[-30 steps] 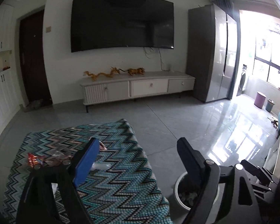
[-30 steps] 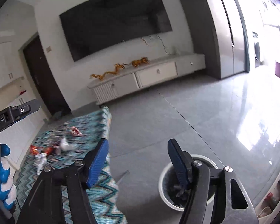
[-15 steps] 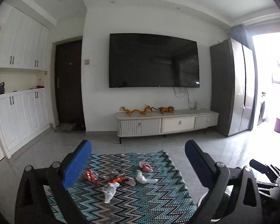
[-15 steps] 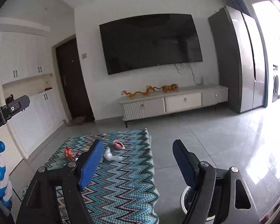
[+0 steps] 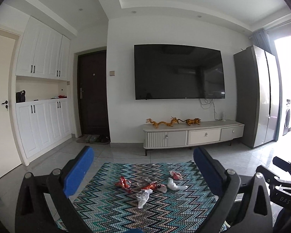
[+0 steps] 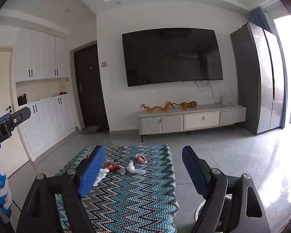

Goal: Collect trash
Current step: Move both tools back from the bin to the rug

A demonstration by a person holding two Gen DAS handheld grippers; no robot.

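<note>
Left wrist view: both grippers held empty above a zigzag-patterned table with scattered trash.

The left gripper (image 5: 143,167) has its jaws opening, blue pads spread wide with nothing between them; past them the table (image 5: 110,209) carries a red wrapper (image 5: 123,183), a red-and-orange wrapper (image 5: 150,185), a crumpled white wrapper (image 5: 143,197), a clear plastic scrap (image 5: 174,184) and a pink wrapper (image 5: 175,175), all lying close together near the far end. From the right wrist camera, the right gripper (image 6: 143,167) also has its jaws opening and holds nothing, and the same litter sits well ahead of its pads on the table (image 6: 129,203). A white bin (image 6: 200,210) shows partly on the floor just beside the table's right edge, behind the right-hand finger. Against the far wall stand a TV console (image 5: 192,134) and a dark television (image 5: 179,71).
</note>
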